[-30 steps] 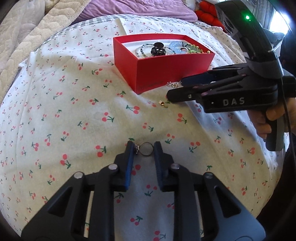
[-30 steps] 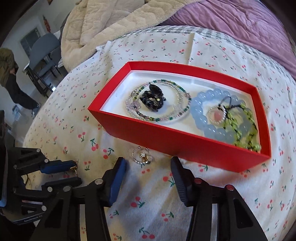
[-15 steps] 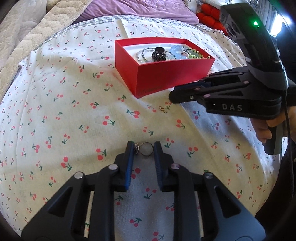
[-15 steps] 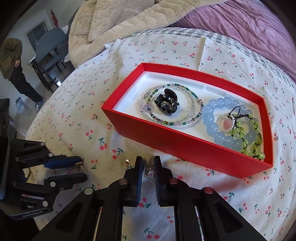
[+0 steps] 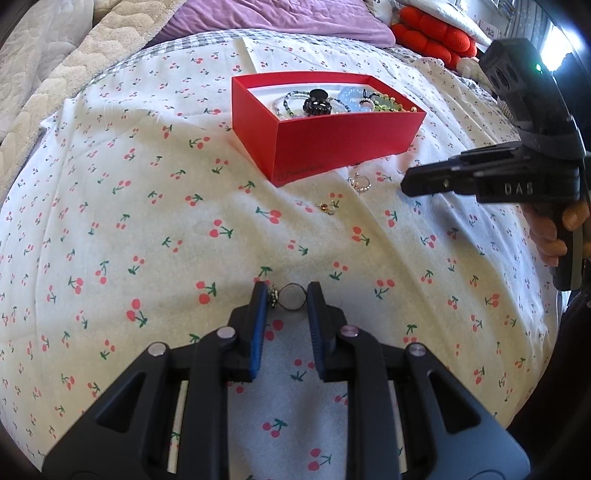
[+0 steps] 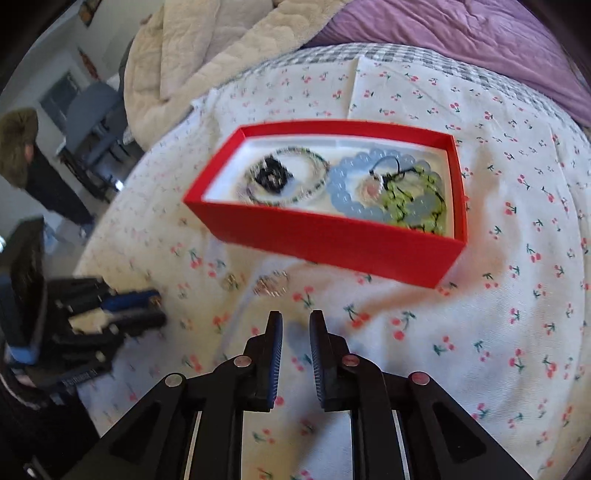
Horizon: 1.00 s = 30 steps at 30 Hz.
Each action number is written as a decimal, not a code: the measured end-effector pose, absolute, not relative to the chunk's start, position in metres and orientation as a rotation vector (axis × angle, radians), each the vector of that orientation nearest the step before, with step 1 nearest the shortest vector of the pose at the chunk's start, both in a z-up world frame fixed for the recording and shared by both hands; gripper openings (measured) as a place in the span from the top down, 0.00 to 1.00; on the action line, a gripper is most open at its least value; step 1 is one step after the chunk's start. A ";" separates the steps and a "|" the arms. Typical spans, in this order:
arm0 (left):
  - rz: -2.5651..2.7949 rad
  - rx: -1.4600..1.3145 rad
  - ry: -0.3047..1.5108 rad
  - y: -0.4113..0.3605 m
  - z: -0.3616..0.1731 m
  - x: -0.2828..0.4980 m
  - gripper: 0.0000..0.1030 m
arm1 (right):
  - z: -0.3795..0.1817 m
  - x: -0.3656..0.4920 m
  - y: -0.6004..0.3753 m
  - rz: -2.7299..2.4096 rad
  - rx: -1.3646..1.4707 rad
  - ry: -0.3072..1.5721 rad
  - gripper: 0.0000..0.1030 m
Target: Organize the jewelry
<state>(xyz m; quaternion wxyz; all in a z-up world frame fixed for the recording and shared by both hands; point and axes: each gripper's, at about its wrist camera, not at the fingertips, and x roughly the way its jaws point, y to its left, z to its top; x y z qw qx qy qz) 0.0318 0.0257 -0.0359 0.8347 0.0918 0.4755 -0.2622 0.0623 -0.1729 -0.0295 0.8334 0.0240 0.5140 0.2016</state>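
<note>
A red box [image 5: 332, 147] [image 6: 332, 240] on the cherry-print cloth holds bead bracelets and a black hair clip. My left gripper [image 5: 286, 295] is shut on a thin dark ring [image 5: 291, 295] with a small beaded head, just above the cloth. It appears blurred at the left of the right wrist view as the left gripper [image 6: 157, 306]. My right gripper [image 6: 295, 321] [image 5: 406, 182] hovers in front of the box, its jaws opening slightly with nothing between them. A silver ring [image 6: 271, 286] [image 5: 360, 183] and a small gold piece [image 6: 231, 282] [image 5: 328, 206] lie on the cloth beyond its tips.
A cream quilt [image 6: 207, 48] and a purple blanket [image 6: 461, 33] are heaped behind the box. Red cushions [image 5: 432, 37] sit at the far right. A person in a dark coat [image 6: 26, 158] stands beyond the bed's left edge, near chairs.
My right gripper closed around the silver ring, then pulled back and up with nothing in it; the ring stays on the cloth. The left gripper and its ring have not moved.
</note>
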 end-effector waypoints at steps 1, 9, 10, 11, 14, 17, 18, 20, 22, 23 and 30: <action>-0.555 0.194 1.009 0.025 -0.036 0.032 0.77 | -0.030 0.062 -0.170 0.431 0.038 1.090 0.84; -0.553 0.191 1.015 0.022 -0.037 0.035 0.77 | -0.030 0.065 -0.143 0.423 -0.119 1.052 0.83; -0.553 0.190 1.016 0.022 -0.037 0.035 0.77 | -0.031 0.067 -0.140 0.410 -0.145 1.051 0.83; -0.554 0.190 1.017 0.022 -0.037 0.035 0.77 | -0.032 0.068 -0.139 0.409 -0.157 1.052 0.83; -0.556 0.190 1.020 0.023 -0.038 0.035 0.77 | -0.036 0.074 -0.138 0.407 -0.155 1.063 0.83; -0.560 0.188 1.021 0.025 -0.038 0.035 0.77 | -0.037 0.079 -0.140 0.412 -0.127 1.078 0.83; -0.560 0.187 1.021 0.025 -0.038 0.036 0.77 | -0.037 0.079 -0.139 0.418 -0.134 1.079 0.83; -0.561 0.183 1.022 0.026 -0.037 0.035 0.77 | -0.037 0.077 -0.135 0.430 -0.164 1.076 0.83; -0.561 0.180 1.023 0.028 -0.037 0.036 0.77 | -0.038 0.076 -0.132 0.441 -0.196 1.080 0.83; -0.561 0.179 1.023 0.028 -0.037 0.036 0.77 | -0.040 0.075 -0.129 0.442 -0.216 1.081 0.82; -0.562 0.174 1.025 0.029 -0.037 0.036 0.77 | -0.041 0.076 -0.123 0.469 -0.255 1.081 0.82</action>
